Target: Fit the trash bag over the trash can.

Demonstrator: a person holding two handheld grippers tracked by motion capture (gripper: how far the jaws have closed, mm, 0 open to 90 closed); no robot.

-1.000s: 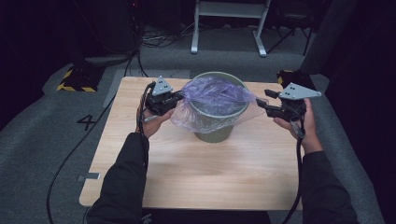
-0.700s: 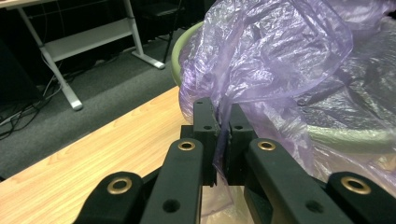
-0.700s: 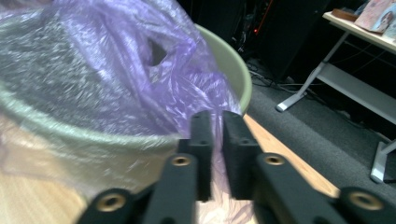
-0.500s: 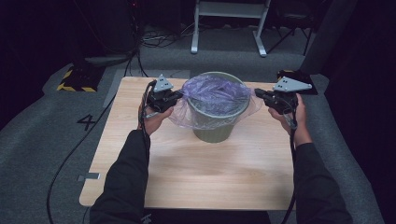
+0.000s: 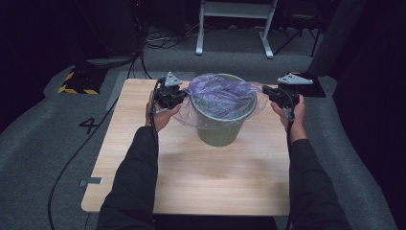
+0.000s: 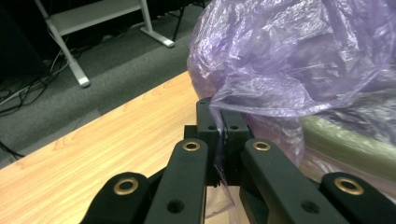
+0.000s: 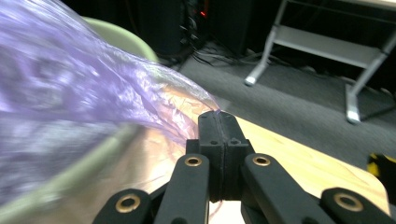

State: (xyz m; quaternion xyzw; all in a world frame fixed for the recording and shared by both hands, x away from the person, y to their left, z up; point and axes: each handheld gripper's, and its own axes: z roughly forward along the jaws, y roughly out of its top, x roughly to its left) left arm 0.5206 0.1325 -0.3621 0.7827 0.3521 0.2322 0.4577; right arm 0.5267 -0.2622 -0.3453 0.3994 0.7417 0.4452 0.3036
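Sleeves (image 5: 139, 182) are coming in from the near edge of the table (image 5: 191, 187), and a broad stretch of bare wood is lying open between that edge and the bin (image 5: 218, 132). The green bin is standing upright toward the far middle of the table, with free board on both sides of it. A purple bag (image 5: 220, 96) is sitting over its mouth, with the loose plastic hanging outside the rim.

The left gripper (image 5: 178, 97) is sitting just beside the bin's left rim, its jaws pressed together on a fold of the bag. The right gripper (image 5: 268, 92) is sitting at the bin's right rim, close to the table's right edge, and is pinching the bag's opposite side, so the plastic is stretching across the opening between the two.

The left gripper view is showing the pinch plainly: a thin strip of plastic is running down between the closed jaws of the left gripper (image 6: 220, 116), with the bag (image 6: 299, 56) billowing above and the bin's rim (image 6: 345, 140) to one side. The right gripper view is showing the right gripper (image 7: 223, 122) with jaws together and the film (image 7: 140, 93) drawn tight to their tips over the pale rim (image 7: 126, 42). Beyond the table's far edge, grey carpet and a white metal frame (image 5: 234, 19) are standing well apart.
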